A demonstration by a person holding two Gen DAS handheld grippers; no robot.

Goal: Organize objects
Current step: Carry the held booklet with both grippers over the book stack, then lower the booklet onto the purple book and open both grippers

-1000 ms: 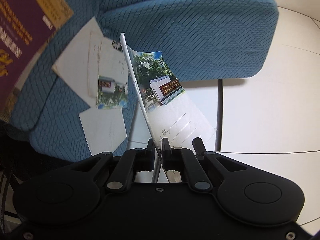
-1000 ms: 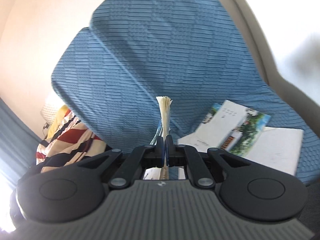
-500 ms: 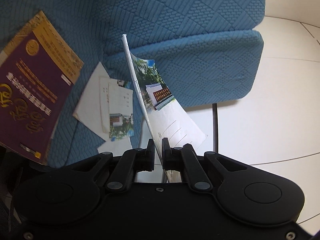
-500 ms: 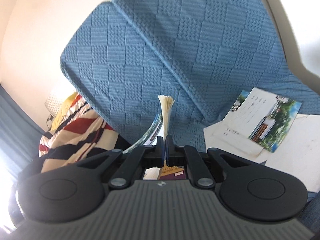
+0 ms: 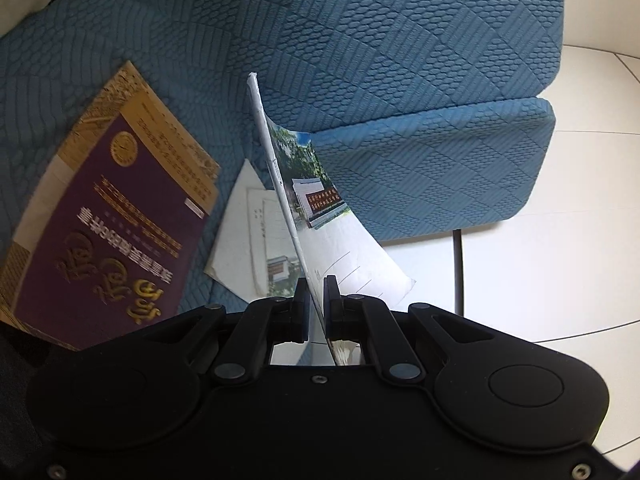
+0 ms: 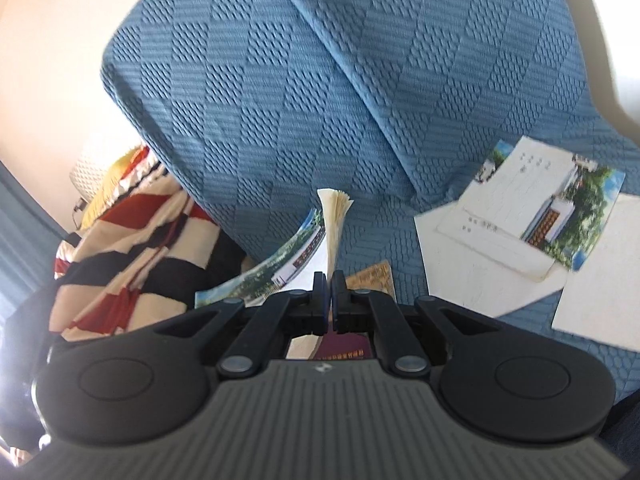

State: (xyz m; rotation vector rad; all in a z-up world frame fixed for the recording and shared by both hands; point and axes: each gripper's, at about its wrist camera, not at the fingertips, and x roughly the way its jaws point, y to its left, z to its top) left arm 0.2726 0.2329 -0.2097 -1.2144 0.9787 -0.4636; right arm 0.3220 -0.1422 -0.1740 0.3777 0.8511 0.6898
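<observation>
My left claw (image 5: 316, 300) is pinched on the near edge of a stack of cards (image 5: 276, 168), which stands on edge and runs up and away from the jaws. The outermost card on the right side of that stack is a postcard (image 5: 320, 204) with a photo of trees and a white building, its lower corner curling out to the right of the claw. Just beyond and left of the jaws, a few loose cards (image 5: 244, 240) lie flat on the blue quilted sofa seat (image 5: 400, 80). Further left lies a purple and gold booklet (image 5: 112, 216), also flat on the seat. To the right, past the seat's edge, I see white floor tiles (image 5: 560, 240).

My right claw (image 6: 329, 292) is pressed together on the same sort of bundle, seen end-on: a cream stack of card edges (image 6: 335, 212) rising straight from the jaws and fanning slightly at the top. A photo card (image 6: 280, 264) droops out to the left of the claw. Below the jaws I glimpse the purple booklet (image 6: 344, 348). Off to the right, loose postcards and white sheets (image 6: 520, 224) overlap on the seat. Behind everything stands the blue back cushion (image 6: 320, 80); far left is a red, black and cream striped cloth (image 6: 132, 248).
</observation>
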